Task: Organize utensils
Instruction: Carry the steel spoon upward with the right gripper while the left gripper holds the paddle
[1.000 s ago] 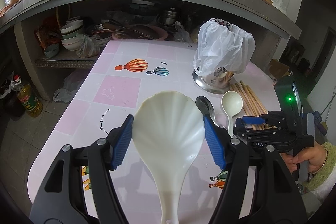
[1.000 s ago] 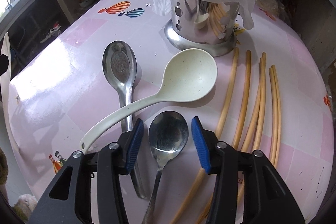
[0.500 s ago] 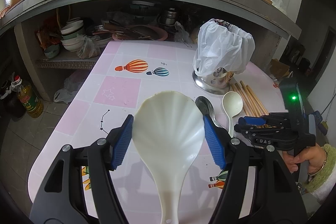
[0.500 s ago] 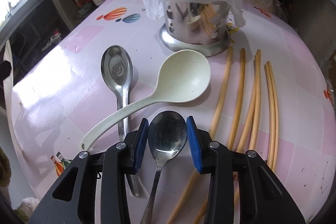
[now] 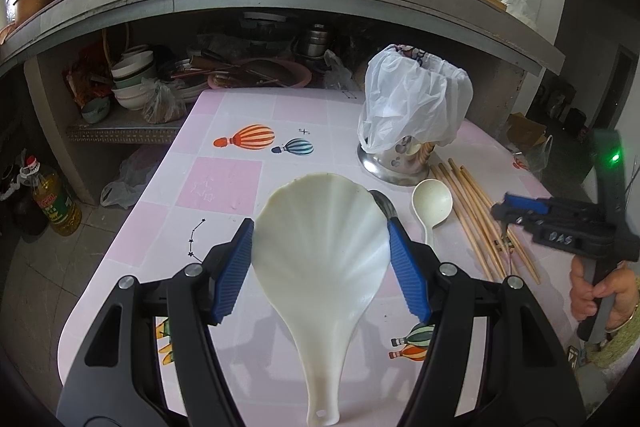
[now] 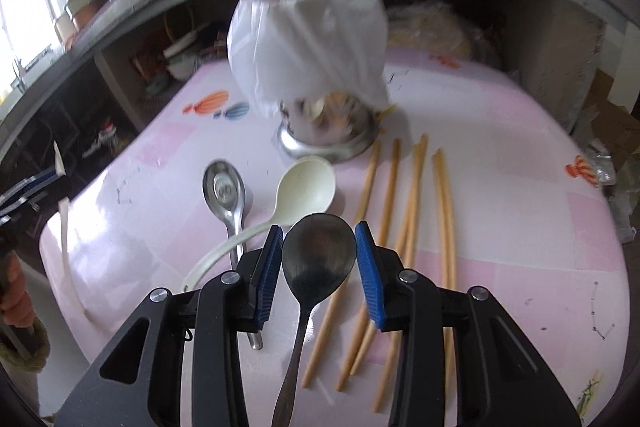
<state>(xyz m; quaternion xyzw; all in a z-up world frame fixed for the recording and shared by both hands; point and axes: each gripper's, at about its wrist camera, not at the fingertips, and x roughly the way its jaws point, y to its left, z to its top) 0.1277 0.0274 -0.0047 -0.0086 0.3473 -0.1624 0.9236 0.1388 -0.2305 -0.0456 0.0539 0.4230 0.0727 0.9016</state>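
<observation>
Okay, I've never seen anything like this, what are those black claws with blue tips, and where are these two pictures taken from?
There is no robot here. A person holds a pincer-like tool in each hand, and each tool carries a wide-angle camera looking forward along its two fingers. That gives two pictures, one per hand.

In the left camera's view, the left gripper clamps a broad white rice paddle. Off to the side you can see the person's hand holding the other tool.

In the right camera's view, the right gripper grips a dark metal spoon; its jaws have just been closing on it.

On the pink table lie a second metal spoon, a cream ladle and loose chopsticks, beside a steel utensil holder draped with a plastic bag.
</observation>
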